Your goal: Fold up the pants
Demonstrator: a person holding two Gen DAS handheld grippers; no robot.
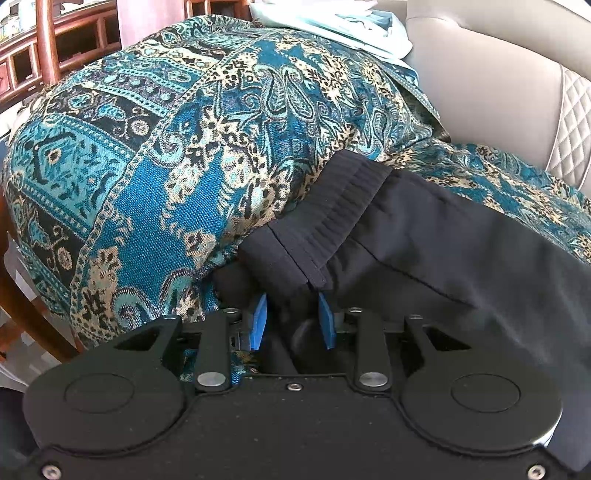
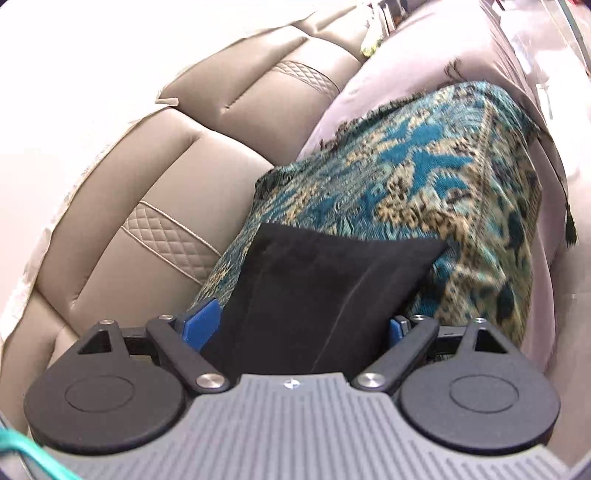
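The black pants (image 1: 424, 240) lie on a teal patterned throw (image 1: 166, 147) over a sofa. In the left wrist view their ribbed waistband (image 1: 332, 206) drapes over my left gripper (image 1: 293, 314); its blue pads (image 1: 260, 317) stand close together with dark cloth bunched between them. In the right wrist view a folded end of the pants (image 2: 314, 288) lies across my right gripper (image 2: 303, 328). Its blue pads (image 2: 201, 325) stand wide apart at either side of the cloth, and the cloth hides the fingertips.
Beige leather sofa back cushions (image 2: 129, 166) rise behind the throw (image 2: 443, 192). A pale cloth pile (image 1: 332, 22) lies at the throw's far end. A wooden chair (image 1: 48, 55) stands at the left. A pale sofa arm (image 2: 406, 55) is at the right.
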